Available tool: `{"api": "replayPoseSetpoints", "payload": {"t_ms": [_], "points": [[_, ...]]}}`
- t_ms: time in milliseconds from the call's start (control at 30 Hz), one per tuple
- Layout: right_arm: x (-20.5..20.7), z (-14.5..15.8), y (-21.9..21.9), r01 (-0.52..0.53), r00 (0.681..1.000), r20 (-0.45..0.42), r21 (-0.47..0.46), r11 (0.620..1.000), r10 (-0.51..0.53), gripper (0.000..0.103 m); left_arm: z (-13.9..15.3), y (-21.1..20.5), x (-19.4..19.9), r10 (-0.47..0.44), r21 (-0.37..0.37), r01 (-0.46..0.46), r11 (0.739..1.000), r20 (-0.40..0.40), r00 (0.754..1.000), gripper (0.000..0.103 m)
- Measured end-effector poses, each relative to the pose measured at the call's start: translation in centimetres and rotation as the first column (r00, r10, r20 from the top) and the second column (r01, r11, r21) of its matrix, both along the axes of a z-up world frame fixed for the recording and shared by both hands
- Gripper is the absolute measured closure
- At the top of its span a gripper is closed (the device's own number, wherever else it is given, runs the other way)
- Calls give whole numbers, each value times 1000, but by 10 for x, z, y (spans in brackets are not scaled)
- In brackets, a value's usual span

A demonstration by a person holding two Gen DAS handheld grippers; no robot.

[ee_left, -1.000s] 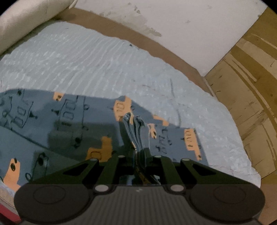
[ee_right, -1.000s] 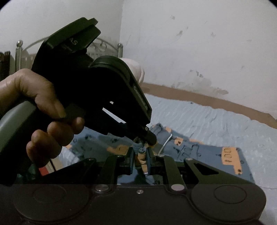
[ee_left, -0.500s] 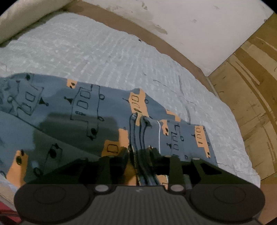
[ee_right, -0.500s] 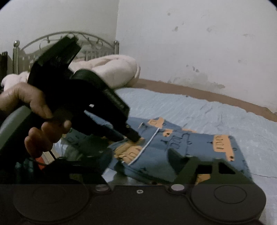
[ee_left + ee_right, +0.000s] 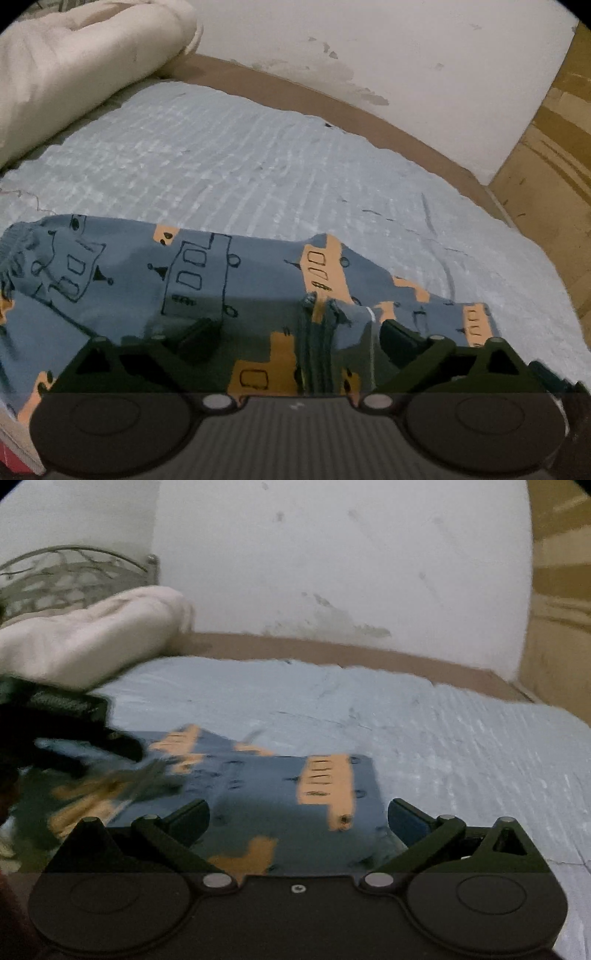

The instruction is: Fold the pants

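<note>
I see a light-blue bedspread, a cream rolled blanket far left, a stained white wall behind.

I'm over a bed with a pale blue textured bedspread, its weave running in faint ridges. A rolled cream blanket sits at the head end, and behind it I see a curved grey metal headboard. A brown bed-frame edge runs along 1 white plastered wall, scuffed and patchy near its base. On my right stands a light wooden panel. The light is dim and even.
</note>
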State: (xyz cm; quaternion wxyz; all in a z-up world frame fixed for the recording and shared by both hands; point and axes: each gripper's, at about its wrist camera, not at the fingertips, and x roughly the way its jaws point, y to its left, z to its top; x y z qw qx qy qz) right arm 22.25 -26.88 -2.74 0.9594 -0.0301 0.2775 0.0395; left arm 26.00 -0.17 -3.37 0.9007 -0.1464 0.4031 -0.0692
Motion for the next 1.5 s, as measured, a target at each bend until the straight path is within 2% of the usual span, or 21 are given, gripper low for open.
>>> {"api": "replayPoseSetpoints", "payload": {"t_ms": [133, 300, 433, 633, 833, 967, 1133, 1367, 1500], "points": [[37, -6, -10, 10, 997, -81, -73, 997, -16, 1, -5, -7, 5, 27, 78, -28, 997, 16, 1000, 4], [63, -16, -25, 25, 994, -103, -158, 987, -41, 1, -13, -7, 2, 12, 131, -16, 991, 33, 999, 2], [72, -27, -44, 99, 987, -113, -120, 988, -113, 1, -15, -6, -3, -2, 147, -4, 989, 41, 999, 2], [44, -33, -54, 183, 978, -84, -76, 980, -189, 1, -16, -6, -19, -9, 173, 0, 985, 53, 999, 2], [3, -34, -52, 181, 981, -55, -114, 977, -188, 1, -15, -7, -46, -28, 227, 7, 974, 89, 996, 2], [-29, -37, -48, 188, 982, 7, -148, 971, -189, 1, -14, -7, -62, -43, 254, 13, 967, 114, 993, 2], [-55, -41, -51, 205, 978, 46, -128, 970, -201, 1, -11, -8, -80, -59, 289, 16, 957, 142, 988, 2], [-64, -42, -50, 223, 974, 55, -111, 968, -219, 1, -8, -3, -98, -58, 287, 11, 958, 157, 986, 1], [-67, -40, -48, 229, 973, 59, -122, 966, -223, 1, 0, 6, -106, -40, 249, -3, 969, 166, 985, 1]]}}
